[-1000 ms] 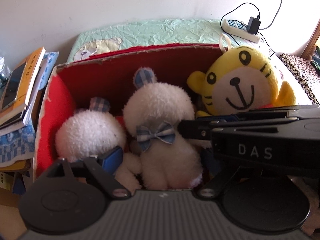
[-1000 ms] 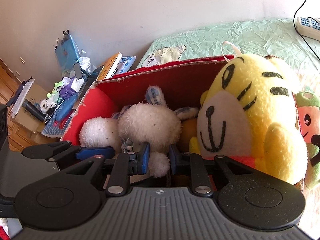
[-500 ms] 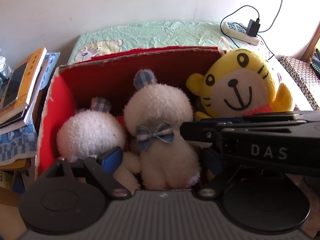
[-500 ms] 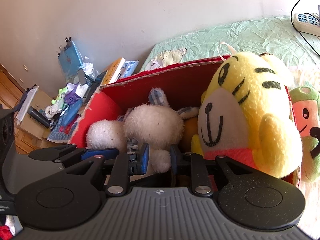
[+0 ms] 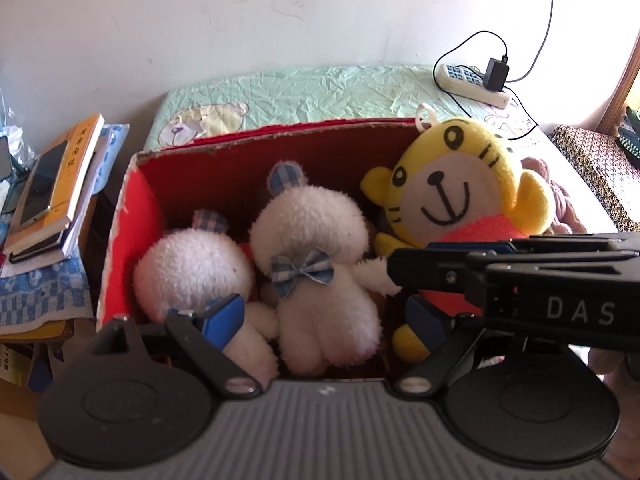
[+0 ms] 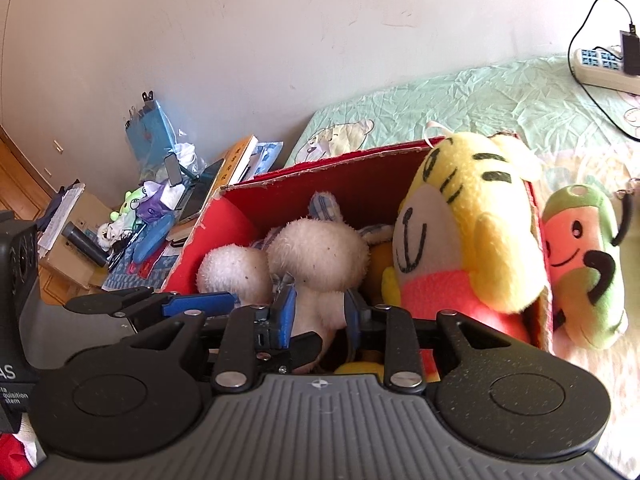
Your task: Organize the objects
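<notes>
A red cardboard box [image 5: 136,216] [image 6: 236,220] on the bed holds two white plush bears and a yellow tiger plush [image 5: 452,196] [image 6: 468,240]. The bigger white bear [image 5: 316,264] [image 6: 320,252], with a checked bow, lies in the middle. My left gripper [image 5: 324,318] is open, and the bear's lower body sits loosely between its blue pads. The smaller white bear [image 5: 192,268] [image 6: 232,272] lies left of it. My right gripper [image 6: 320,314] [image 5: 394,276] reaches in from the right. Its jaws are opening, with the bigger bear's white arm still filling the gap between the pads.
A green and orange plush [image 6: 580,264] lies outside the box's right wall. A power strip [image 5: 472,84] with a charger and cable sits at the back of the green sheet [image 5: 320,92]. Stacked books [image 5: 60,184] and clutter stand left of the box.
Both grippers have drawn back and up a little, so more of the box shows. The right gripper's pads stand slightly wider apart around the bear's arm. The toys have not shifted.
</notes>
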A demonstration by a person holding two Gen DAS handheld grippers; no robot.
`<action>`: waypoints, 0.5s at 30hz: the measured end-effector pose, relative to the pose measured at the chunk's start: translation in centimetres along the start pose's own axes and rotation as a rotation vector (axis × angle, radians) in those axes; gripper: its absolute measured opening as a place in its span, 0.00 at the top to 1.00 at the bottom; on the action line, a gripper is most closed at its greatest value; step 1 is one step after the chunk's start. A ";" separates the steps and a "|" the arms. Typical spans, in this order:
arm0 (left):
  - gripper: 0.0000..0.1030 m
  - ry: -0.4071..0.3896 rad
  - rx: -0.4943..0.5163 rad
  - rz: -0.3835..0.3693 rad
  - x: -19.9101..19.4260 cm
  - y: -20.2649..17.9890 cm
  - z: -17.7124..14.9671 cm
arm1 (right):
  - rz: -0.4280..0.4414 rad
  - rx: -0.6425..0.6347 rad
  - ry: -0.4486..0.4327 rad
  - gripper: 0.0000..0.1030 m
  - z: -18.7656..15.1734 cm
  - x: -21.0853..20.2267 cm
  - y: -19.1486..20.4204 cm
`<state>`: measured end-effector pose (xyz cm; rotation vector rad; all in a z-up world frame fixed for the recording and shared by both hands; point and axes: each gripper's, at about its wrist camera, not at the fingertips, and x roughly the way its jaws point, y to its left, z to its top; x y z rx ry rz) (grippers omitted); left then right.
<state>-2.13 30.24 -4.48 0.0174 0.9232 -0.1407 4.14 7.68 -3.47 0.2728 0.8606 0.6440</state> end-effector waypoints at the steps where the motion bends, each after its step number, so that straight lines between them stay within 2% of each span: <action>1: 0.14 -0.005 0.000 0.000 -0.3 -0.1 -0.1 | 0.001 0.004 -0.001 0.70 -0.1 -0.2 0.0; 10: 0.11 -0.062 0.002 0.020 -2.9 -1.0 -1.0 | 0.017 0.009 -0.047 0.68 -1.1 -2.3 0.2; 15: 0.12 -0.092 0.030 0.002 -4.3 -1.9 -1.1 | 0.011 0.005 -0.075 0.68 -1.3 -3.7 0.3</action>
